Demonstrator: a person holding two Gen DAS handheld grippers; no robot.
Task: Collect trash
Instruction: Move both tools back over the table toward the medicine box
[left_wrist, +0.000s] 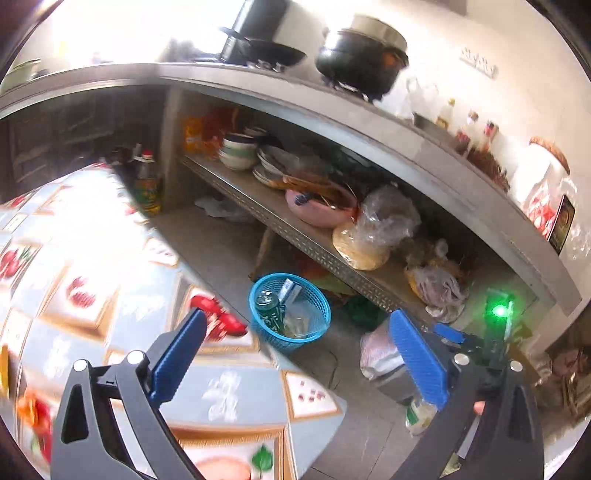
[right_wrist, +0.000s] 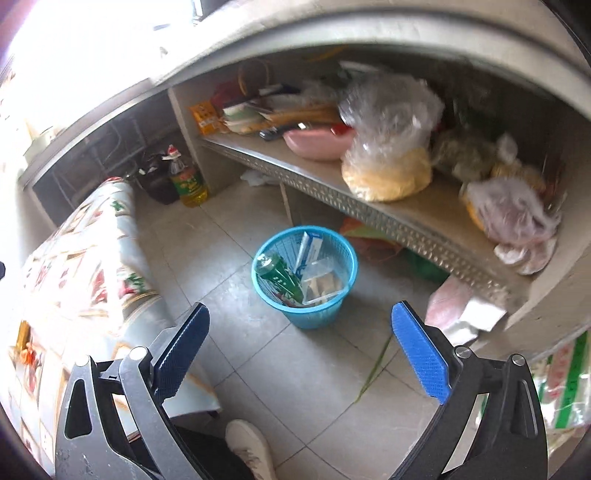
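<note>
One blue basket (right_wrist: 305, 277) stands on the floor (right_wrist: 258, 354), right of the bench (right_wrist: 85, 258) and near the shelf (right_wrist: 388, 206). In it are one green can (right_wrist: 281, 275), one white box (right_wrist: 308, 248) and one clear bag (right_wrist: 325, 282). The left gripper (left_wrist: 295, 354) and right gripper (right_wrist: 301, 350) are both wide, holding nothing.

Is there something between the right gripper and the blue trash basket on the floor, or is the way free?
Nothing visible blocks it. The right gripper is open and empty, and only bare floor tile lies between it and the blue basket. The patterned table stands off to the left, the metal shelf behind the basket.
</note>
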